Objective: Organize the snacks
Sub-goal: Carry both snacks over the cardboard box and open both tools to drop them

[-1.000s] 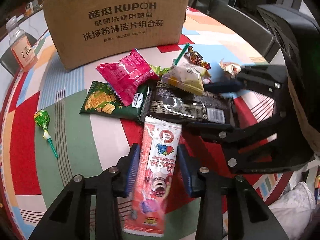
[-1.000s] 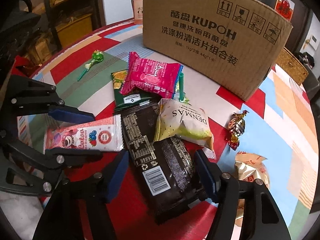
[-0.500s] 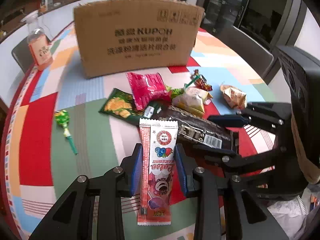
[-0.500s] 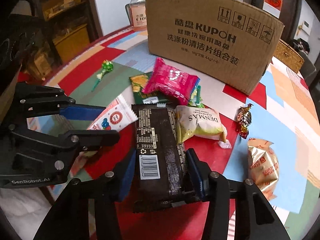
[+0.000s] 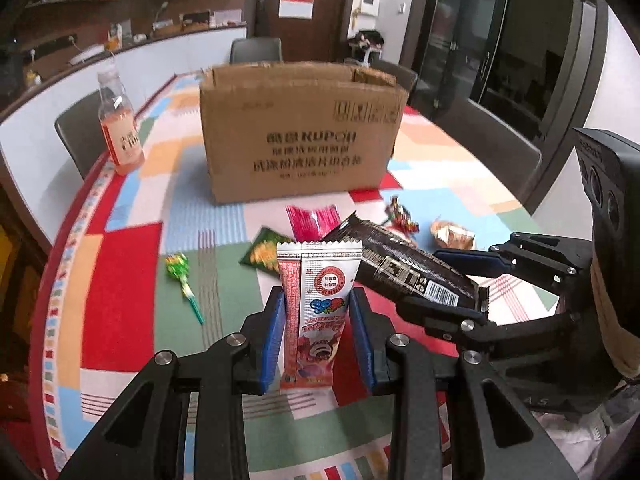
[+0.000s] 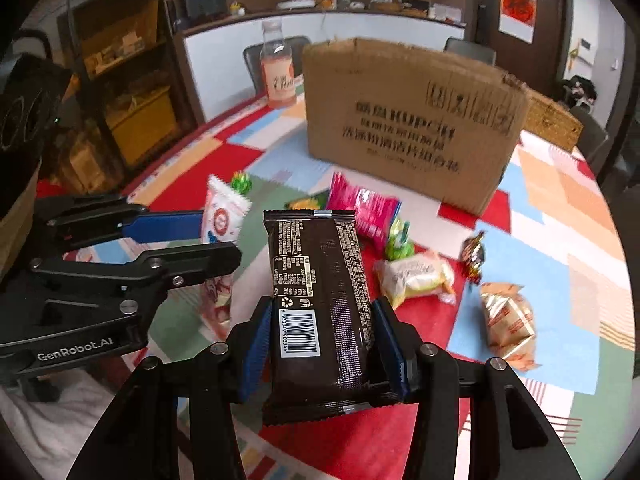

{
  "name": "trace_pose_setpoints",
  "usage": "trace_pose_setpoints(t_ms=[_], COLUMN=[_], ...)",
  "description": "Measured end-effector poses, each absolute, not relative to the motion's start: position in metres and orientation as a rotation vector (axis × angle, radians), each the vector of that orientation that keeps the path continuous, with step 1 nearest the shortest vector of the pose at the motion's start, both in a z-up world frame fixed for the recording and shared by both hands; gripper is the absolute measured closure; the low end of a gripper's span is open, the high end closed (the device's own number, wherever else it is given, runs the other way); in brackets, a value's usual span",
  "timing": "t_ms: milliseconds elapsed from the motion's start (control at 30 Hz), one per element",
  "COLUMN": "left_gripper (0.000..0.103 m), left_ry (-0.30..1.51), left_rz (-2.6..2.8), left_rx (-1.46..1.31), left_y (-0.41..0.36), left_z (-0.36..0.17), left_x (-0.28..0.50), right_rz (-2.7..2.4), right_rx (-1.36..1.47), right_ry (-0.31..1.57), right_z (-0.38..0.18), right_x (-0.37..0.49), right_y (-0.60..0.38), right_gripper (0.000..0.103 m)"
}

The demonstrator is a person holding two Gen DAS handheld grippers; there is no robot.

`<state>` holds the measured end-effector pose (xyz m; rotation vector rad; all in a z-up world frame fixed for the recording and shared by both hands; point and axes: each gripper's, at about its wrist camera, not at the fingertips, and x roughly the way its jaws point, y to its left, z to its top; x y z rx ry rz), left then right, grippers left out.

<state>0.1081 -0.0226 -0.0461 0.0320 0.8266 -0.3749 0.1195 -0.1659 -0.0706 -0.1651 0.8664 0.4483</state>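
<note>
Left gripper (image 5: 318, 330) clamps the pink wafer (image 5: 316, 312), right gripper (image 6: 324, 338) clamps the dark bar (image 6: 320, 296), both held above the table (image 5: 120, 264); box (image 5: 300, 136) at 12 o'clock.

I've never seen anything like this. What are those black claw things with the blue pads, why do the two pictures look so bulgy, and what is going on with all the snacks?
No robot here: a person holds a two-fingered grabbing tool in each hand. Each tool carries a wide-angle camera looking along its fingers, hence the bulge.

One picture comes from the left gripper, which clamps a pink-and-white snack stick. The other comes from the right gripper, which clamps a dark brown packet. Each tool also shows sideways in the other's picture.

Both snacks are lifted above the colourful tablecloth. Lying on it are a magenta bag, a green bag, a pale pouch, a golden packet, a wrapped candy and a green lollipop. Behind stand an open cardboard box and a drink bottle.
</note>
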Motion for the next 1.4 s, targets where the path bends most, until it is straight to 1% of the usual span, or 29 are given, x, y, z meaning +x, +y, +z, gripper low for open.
trace_pose_setpoints(t_ms=[267, 600, 1133, 1300, 1400], left_gripper=[0.071, 0.071, 0.071, 0.071, 0.071], left_ry=[0.731, 0.605, 0.485, 0.478, 0.506], left_rz=[-0.344, -0.326, -0.328, -0.330, -0.336], left_rx=[0.017, 0.033, 0.031, 0.032, 0.033], left_y=[-0.016, -0.018, -0.020, -0.022, -0.025], left_z=[-0.016, 0.023, 0.070, 0.082, 0.080], left_x=[0.119, 0.149, 0.242, 0.276, 0.299], right_rz=[0.380, 0.315, 0.266, 0.247, 0.243], right_rx=[-0.132, -0.106, -0.047, -0.044, -0.057], right_ry=[0.733, 0.616, 0.511, 0.516, 0.532], right_z=[-0.034, 0.001, 0.048, 0.055, 0.054], right_x=[0.129, 0.155, 0.236, 0.265, 0.280], right_y=[-0.170, -0.177, -0.181, -0.179, -0.177], right_gripper=[0.053, 0.053, 0.053, 0.053, 0.053])
